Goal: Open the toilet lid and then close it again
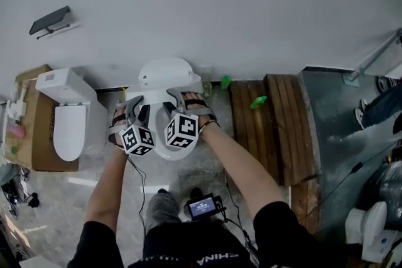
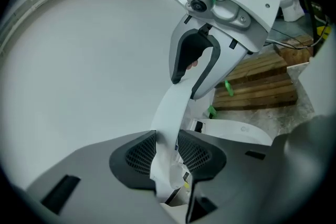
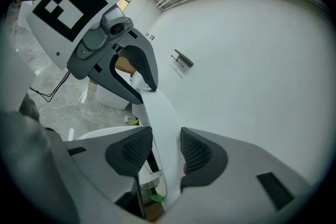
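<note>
The stiff, slick white plastic toilet lid is being clenched at its thin rim by left gripper and right gripper fingers; judged light, hinge-guided

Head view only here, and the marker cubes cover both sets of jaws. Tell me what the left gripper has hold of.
Observer: The left gripper view shows the left gripper with both pads pressed on the rim of the raised toilet lid, one pad on each face.
Operator: Now report the right one.
Observer: In the right gripper view the right gripper is shut on the same lid's rim, which runs up between its pads.
</note>
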`<state>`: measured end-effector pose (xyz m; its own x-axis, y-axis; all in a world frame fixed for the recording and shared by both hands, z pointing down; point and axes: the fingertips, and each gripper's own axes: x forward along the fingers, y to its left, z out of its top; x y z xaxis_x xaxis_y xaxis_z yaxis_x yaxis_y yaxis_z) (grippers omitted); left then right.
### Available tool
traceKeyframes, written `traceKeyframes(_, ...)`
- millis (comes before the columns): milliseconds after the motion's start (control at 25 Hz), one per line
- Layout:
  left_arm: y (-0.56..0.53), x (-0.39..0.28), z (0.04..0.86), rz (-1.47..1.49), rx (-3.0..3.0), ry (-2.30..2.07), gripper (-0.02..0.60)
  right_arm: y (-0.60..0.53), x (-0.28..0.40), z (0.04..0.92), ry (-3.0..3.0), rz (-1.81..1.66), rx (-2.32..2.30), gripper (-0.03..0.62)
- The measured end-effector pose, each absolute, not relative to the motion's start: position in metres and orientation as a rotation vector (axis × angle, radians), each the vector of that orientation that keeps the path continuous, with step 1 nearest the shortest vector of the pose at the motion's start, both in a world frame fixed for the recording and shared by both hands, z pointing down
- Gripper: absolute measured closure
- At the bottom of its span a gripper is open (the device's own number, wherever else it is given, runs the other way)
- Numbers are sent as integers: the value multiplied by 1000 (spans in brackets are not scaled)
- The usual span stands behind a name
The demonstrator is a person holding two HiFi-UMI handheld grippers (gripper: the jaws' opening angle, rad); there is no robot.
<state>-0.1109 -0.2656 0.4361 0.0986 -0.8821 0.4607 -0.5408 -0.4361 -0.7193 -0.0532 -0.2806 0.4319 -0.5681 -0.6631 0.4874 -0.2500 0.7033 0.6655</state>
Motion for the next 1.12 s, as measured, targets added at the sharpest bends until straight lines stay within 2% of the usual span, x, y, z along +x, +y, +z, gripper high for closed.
traceKeyframes(680,-420,-156,360,-1053,-2087,1358,469,-437,-98,358,-2094,-744,859,467)
traceKeyframes(1120,-522,-180,340,-1031,-2146,1299,491,-541,-118,337,-1991,-696,1028,507)
